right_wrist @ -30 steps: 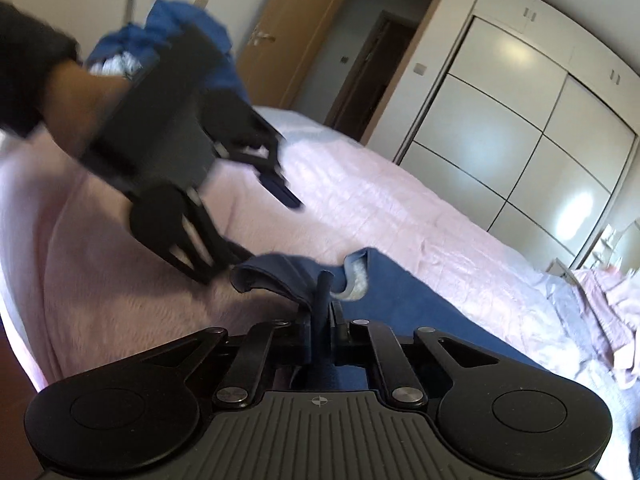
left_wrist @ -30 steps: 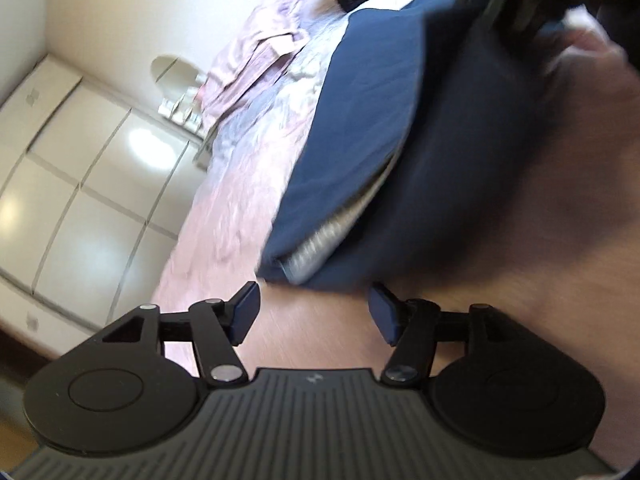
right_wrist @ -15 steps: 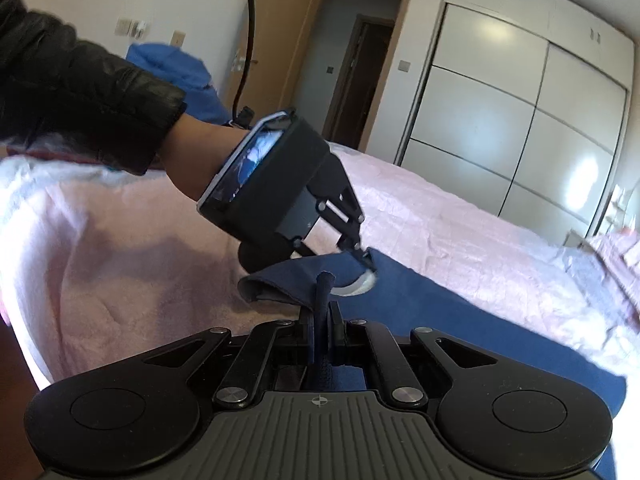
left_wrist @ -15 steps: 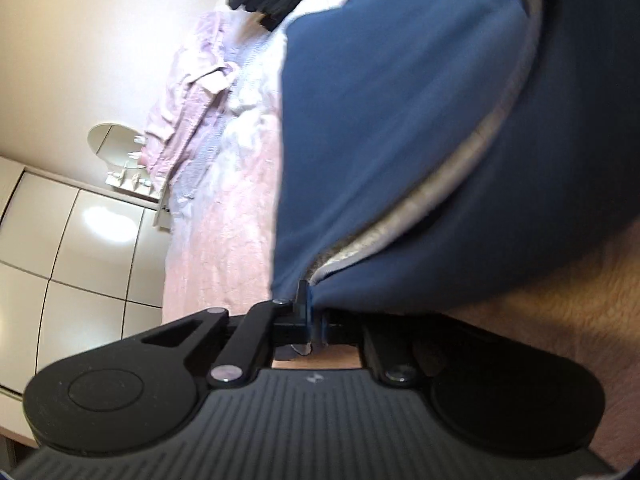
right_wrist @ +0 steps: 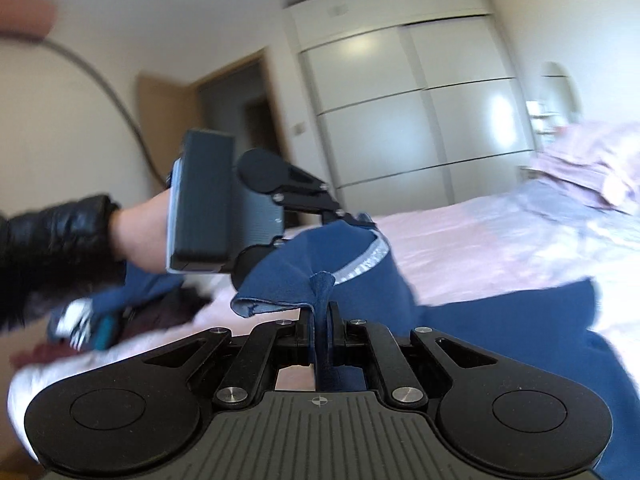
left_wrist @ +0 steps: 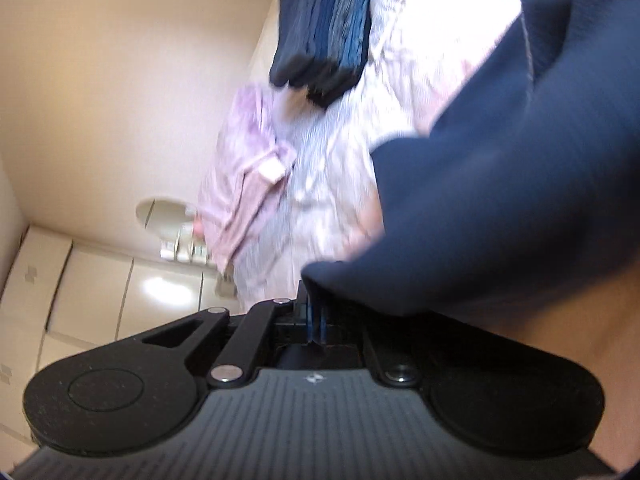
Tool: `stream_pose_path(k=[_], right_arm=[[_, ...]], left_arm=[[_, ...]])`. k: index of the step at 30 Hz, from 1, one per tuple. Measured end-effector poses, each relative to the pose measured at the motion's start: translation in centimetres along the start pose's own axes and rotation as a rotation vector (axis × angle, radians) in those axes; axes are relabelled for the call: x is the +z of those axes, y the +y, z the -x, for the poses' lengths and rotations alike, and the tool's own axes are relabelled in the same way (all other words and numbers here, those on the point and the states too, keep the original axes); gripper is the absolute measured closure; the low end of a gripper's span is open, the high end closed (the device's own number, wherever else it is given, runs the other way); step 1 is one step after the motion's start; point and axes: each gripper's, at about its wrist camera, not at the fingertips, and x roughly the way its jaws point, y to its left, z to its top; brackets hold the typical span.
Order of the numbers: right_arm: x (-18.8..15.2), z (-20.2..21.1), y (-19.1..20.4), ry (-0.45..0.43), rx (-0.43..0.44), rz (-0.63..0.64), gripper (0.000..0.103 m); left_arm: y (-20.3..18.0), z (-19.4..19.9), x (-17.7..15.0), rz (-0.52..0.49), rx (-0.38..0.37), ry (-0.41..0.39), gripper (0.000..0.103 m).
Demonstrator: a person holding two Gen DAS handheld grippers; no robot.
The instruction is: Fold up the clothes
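The navy garment (right_wrist: 352, 256) hangs lifted off the pink bed (right_wrist: 472, 248), its edge bunched straight ahead of both tools. Your right tool (right_wrist: 320, 320) is clamped on a pinched fold of it; your left tool (right_wrist: 356, 220) grips the hem just beyond, up and to the left. A second ago your left tool stood wide and apart from the cloth, which lay on the bed. A folded dark stack (left_wrist: 324, 36) lies far ahead of the left tool.
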Motion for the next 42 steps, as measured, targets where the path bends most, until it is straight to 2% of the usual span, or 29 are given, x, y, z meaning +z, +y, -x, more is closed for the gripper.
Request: stream_pose_path(k=[3, 8, 11, 14, 15, 16, 19, 21, 26, 31, 37, 42], right_arm=[[0.6, 2.7, -3.2, -0.051, -0.051, -0.092, 0.099], [-2.1, 6.1, -9.5, -0.023, -0.167, -0.249, 0.099], [-4.6, 7.0, -13.1, 0.025, -0.228, -0.363, 0.099], [-6.2, 7.4, -15.2, 0.064, -0.246, -0.444, 0.099], [-6.4, 7.7, -15.4, 0.064, -0.246, -0.451, 0.099], [-6.6, 8.0, -15.6, 0.063, -0.246, -0.458, 0.099], [-6.6, 8.1, -16.2, 0.059, -0.262, -0.462, 0.099], [-6.7, 8.1, -16.1, 0.059, -0.274, -0.476, 0.099], [-6.9, 9.4, -15.1, 0.066, -0.356, -0.465, 0.099], [-6.3, 11.5, -13.8, 0.051, -0.432, -0.434, 0.099], [-4.5, 11.5, -13.6, 0.031, -0.441, -0.393, 0.098], [-3.2, 8.2, -15.3, 0.055, -0.405, -0.356, 0.096]], left_arm=[[-0.2, -3.3, 4.3, -0.039, -0.028, -0.052, 0.099], [-3.8, -9.7, 9.9, -0.087, -0.124, -0.117, 0.098], [-6.5, -13.2, 11.3, -0.103, -0.200, -0.091, 0.093], [-6.8, -14.2, 11.2, -0.055, -0.237, -0.085, 0.087], [-6.3, -14.2, 10.9, -0.029, -0.243, -0.088, 0.079], [-5.5, -14.0, 10.5, 0.007, -0.252, -0.094, 0.076], [-2.7, -12.9, 8.9, 0.152, -0.279, -0.110, 0.070], [-0.8, -12.6, 7.6, 0.235, -0.262, -0.091, 0.067], [0.7, -11.1, 4.0, 0.358, -0.224, -0.012, 0.066], [0.5, -9.6, 0.7, 0.451, -0.237, 0.043, 0.065], [1.2, -10.6, -1.6, 0.550, -0.259, 0.073, 0.064], [2.6, -14.0, -2.6, 0.624, -0.303, 0.072, 0.065]])
